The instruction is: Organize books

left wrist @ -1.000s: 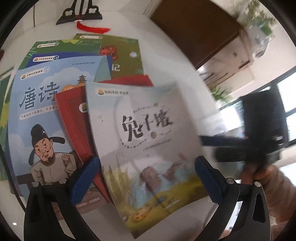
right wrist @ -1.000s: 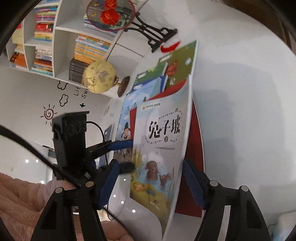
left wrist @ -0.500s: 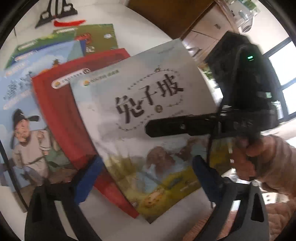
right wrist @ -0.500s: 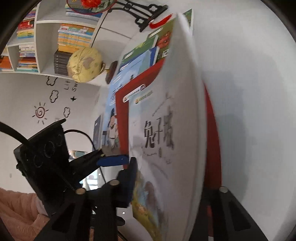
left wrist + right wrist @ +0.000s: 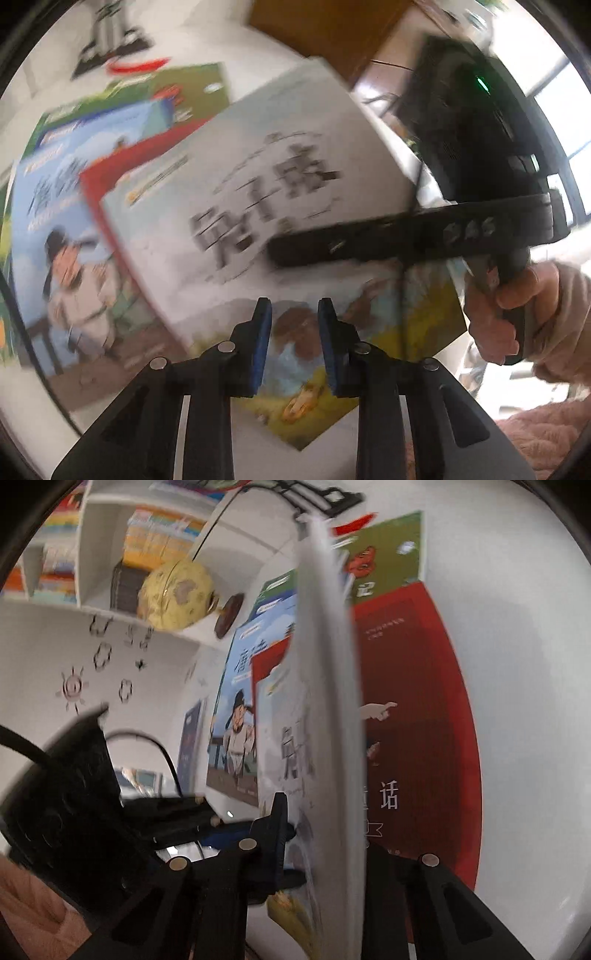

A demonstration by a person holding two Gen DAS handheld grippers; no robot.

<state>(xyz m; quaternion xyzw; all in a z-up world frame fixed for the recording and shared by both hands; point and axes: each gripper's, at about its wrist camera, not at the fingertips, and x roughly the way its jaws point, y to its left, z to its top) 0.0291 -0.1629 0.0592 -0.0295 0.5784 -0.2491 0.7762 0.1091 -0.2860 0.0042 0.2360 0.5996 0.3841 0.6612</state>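
Note:
A pale picture book (image 5: pixel 258 206) with black brush lettering is tilted up off a red book (image 5: pixel 413 701); I see it edge-on (image 5: pixel 332 701) in the right wrist view. My right gripper (image 5: pixel 325 827) is closing on its lower edge, pads pressing, and one finger (image 5: pixel 369 236) lies across the cover. My left gripper (image 5: pixel 295 332) hovers over the cover, its jaws closing to a narrow gap with nothing pinched. Beneath and behind lie a blue book (image 5: pixel 55 240) with a robed figure and a green book (image 5: pixel 192 88).
The books lie spread on a white table (image 5: pixel 517 664). A black stand (image 5: pixel 107 40) with a red tassel (image 5: pixel 136 66) is at the far end. A yellow globe (image 5: pixel 177 594) and a shelf of books (image 5: pixel 155 542) sit left; a wooden cabinet (image 5: pixel 325 26) is beyond.
The right gripper closed on the pale book and tipped it up on edge, baring the red book. The left gripper's jaws went from wide apart to nearly together.

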